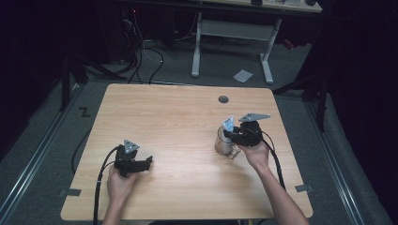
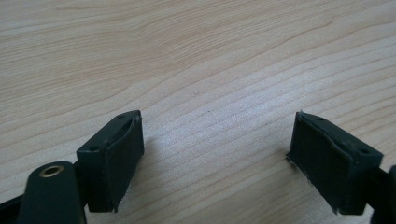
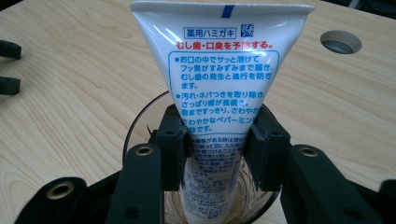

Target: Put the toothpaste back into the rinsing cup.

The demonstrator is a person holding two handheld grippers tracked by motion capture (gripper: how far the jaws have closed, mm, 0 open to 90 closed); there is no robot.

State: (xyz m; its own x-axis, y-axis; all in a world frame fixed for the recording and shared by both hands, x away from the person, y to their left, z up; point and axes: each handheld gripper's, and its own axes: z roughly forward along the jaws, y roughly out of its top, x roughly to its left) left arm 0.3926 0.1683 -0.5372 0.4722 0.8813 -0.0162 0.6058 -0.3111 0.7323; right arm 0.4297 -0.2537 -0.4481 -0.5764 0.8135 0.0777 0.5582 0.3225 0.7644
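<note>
The right gripper is clasping the toothpaste tube upright in the glass cup near the tabletop's right edge; the left gripper is resting released.

Bench: pale wood-grain top, smooth, matt, faint sheen under light. Toothpaste tube: glossy white plastic, printed blue and red. Glass: clear, smooth, shiny rim. Right tongs: matt black plastic, brass-coloured metal eyelets. Left tongs: matt black, pads rubbery, edges rough-cut. Floor: grey, matt, carpet-like.
</note>
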